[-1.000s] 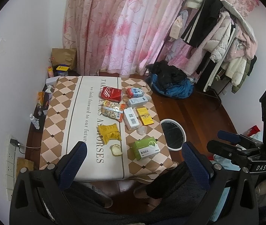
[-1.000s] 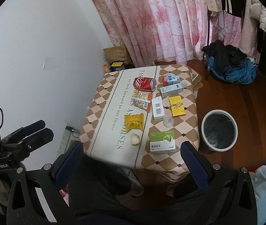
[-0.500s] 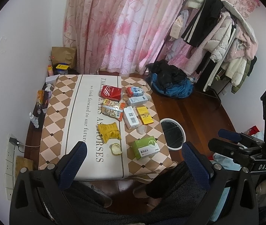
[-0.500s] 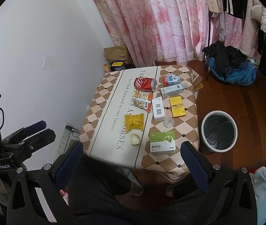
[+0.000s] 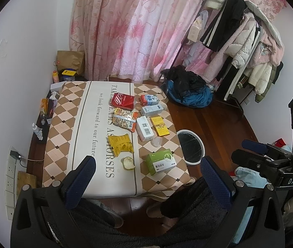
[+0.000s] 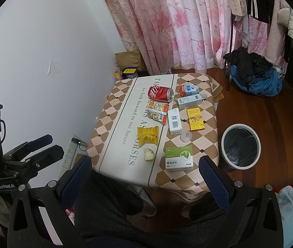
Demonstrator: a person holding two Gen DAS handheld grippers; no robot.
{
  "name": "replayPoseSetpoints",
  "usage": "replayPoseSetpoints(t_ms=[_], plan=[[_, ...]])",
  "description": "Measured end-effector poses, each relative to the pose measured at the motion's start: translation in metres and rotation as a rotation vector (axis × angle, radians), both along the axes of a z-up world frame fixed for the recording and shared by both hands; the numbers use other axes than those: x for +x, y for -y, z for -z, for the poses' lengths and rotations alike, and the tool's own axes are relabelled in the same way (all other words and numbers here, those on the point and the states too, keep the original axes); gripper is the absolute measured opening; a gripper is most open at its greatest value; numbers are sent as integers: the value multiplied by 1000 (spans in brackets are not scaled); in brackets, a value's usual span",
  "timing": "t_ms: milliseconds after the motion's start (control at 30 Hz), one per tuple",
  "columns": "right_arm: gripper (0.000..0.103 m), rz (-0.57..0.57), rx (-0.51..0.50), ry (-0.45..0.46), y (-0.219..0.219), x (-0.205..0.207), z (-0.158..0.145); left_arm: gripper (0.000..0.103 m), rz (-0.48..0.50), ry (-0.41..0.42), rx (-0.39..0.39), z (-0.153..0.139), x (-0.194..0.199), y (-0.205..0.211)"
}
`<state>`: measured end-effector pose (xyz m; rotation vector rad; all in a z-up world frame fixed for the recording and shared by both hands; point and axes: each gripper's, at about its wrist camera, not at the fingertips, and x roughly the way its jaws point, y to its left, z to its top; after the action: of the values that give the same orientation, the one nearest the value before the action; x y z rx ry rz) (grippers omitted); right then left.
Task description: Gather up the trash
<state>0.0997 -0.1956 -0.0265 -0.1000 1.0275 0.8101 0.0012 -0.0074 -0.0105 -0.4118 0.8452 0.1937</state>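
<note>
On the low table with the checkered brown and cream cloth (image 5: 68, 128) the trash lies in a loose group, from left to right: a crumpled yellow snack bag (image 5: 121, 144), a red soda can on its side (image 5: 123, 100), a small bitten piece of bread (image 5: 128, 162), a green and white cardboard box (image 5: 161, 161), and the round white-rimmed bin with a black liner (image 5: 190, 146) stands on the floor just beside the table. The left gripper (image 5: 146, 177) and the right gripper (image 6: 146, 177) both hang above the near edge with fingers wide apart and hold nothing. Compared with one second ago, nothing on the table has moved and both grippers keep almost the same place.
</note>
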Motion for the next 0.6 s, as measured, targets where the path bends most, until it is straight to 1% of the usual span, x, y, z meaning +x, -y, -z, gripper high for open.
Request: replayPoseSetpoints(t_ms=[600], plan=[[103, -7, -9, 6, -6, 1, -4, 103, 0, -2, -1, 0, 0, -1]])
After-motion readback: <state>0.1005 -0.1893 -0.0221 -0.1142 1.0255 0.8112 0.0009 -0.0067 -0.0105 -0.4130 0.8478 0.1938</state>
